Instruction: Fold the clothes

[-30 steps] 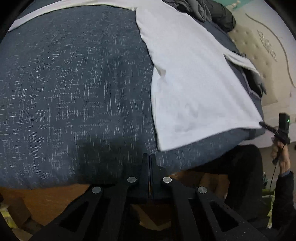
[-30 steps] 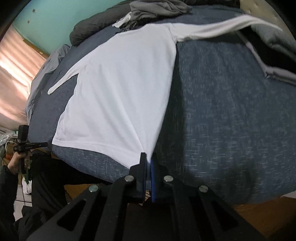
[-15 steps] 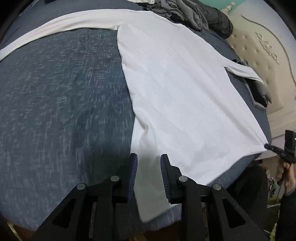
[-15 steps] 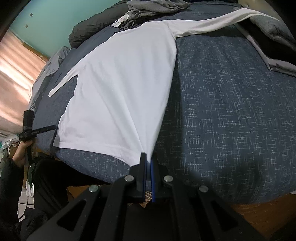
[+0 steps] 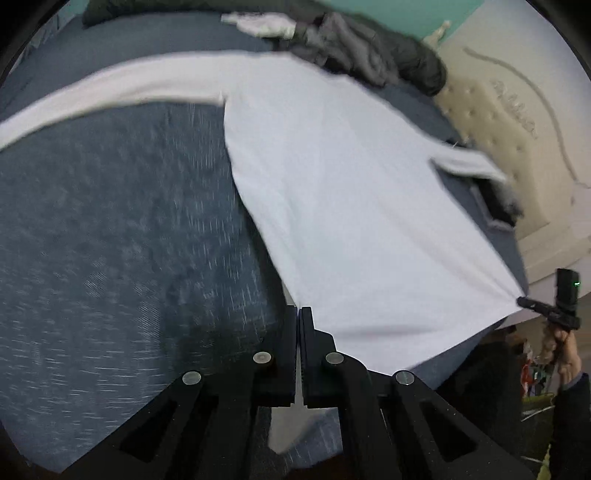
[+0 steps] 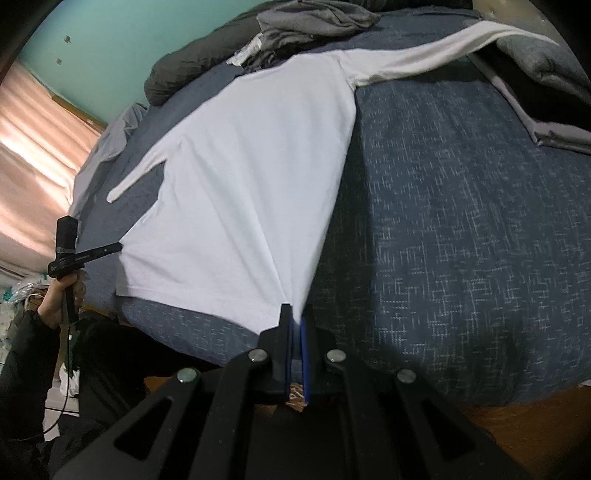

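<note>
A white long-sleeved shirt (image 5: 351, 206) lies spread on a dark blue bed (image 5: 110, 240), sleeves out to both sides. My left gripper (image 5: 298, 314) is shut on the shirt's bottom hem corner; cloth hangs below the fingers. In the right wrist view the shirt (image 6: 251, 177) runs away from my right gripper (image 6: 295, 314), which is shut on the other hem corner, with folds fanning out from the grip. Each gripper shows in the other's view: the right one (image 5: 532, 304) at the far hem corner, the left one (image 6: 110, 249) likewise.
A pile of grey and dark clothes (image 6: 306, 22) lies at the far end of the bed. A folded grey blanket (image 6: 546, 70) lies at the right. A cream padded headboard (image 5: 517, 129) stands beside the bed. The bed's front edge and wooden floor (image 6: 535, 424) are below.
My left gripper was shut below the bed edge, opened over the shirt's hem corner, and has now shut on it. The right gripper has kept its grip and lifted slightly.
</note>
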`<state>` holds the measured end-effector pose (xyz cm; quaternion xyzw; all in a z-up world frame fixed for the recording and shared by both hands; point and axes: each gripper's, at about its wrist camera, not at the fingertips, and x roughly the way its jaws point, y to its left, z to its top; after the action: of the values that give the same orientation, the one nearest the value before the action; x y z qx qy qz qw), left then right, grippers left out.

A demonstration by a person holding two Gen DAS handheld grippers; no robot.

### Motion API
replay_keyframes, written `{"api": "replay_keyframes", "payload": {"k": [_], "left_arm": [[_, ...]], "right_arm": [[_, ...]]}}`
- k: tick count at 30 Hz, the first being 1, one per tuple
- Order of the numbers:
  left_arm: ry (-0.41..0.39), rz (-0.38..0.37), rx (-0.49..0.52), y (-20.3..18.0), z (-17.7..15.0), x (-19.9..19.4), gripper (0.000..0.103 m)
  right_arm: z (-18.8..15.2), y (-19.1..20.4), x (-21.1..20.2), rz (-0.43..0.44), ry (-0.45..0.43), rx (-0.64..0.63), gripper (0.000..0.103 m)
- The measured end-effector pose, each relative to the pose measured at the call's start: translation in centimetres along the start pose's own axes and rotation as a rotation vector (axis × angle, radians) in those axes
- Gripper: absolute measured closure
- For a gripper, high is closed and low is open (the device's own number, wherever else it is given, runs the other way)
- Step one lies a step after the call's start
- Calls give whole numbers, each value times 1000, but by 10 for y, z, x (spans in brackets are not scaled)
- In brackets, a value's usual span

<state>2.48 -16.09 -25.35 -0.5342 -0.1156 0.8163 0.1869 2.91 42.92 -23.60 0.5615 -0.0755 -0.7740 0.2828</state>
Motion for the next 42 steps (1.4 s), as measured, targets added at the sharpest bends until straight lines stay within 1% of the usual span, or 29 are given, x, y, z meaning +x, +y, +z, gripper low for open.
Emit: {"api": "replay_keyframes", "payload": {"k": [5,7,8,11,14,16,20,23,25,27,28,32,35,38,41,42], "left_arm": [[-53,-6,-2,0,8,-49,102],[-50,-4,-7,1,9,-52,102],[-45,-2,-10,2,9,-51,102],[-7,17,-49,16,5,-29,102],[33,29,-78,26,0,-2,102],[40,25,-109,32,0,11,102],[43,53,-152,44,4,29,100],[34,60,-160,46,2,26,100],[30,64,-153,47,-1,21,92],[46,45,-142,46,-9,18,74],[58,36,-130,45,-14,17,72],[105,3,-86,38,-32,16,69],[145,2,-58,35,-43,18,66],[188,24,-21,32,-52,27,66],[207,47,23,28,-54,38,67],[205,51,33,27,-53,40,72]], "right_arm": [[7,12,-29,26,-45,-27,100],[8,17,-37,23,-55,-49,100],[7,16,-33,19,-45,-48,100],[3,13,-20,9,-13,-45,100],[-3,1,5,3,16,-3,100],[-4,-4,15,-11,26,6,100],[-5,-7,20,-21,35,10,100],[-4,-3,19,-31,40,-6,100],[-5,-1,19,-28,35,-11,100],[-5,-3,19,-25,35,-8,100],[-6,-3,20,-23,34,-6,100],[-7,-5,23,-15,37,-7,100],[-7,-5,25,-16,44,-5,100],[-5,-3,25,-16,43,-8,100],[-4,-1,24,-13,41,-13,100],[-5,0,24,-13,41,-14,100]]}}
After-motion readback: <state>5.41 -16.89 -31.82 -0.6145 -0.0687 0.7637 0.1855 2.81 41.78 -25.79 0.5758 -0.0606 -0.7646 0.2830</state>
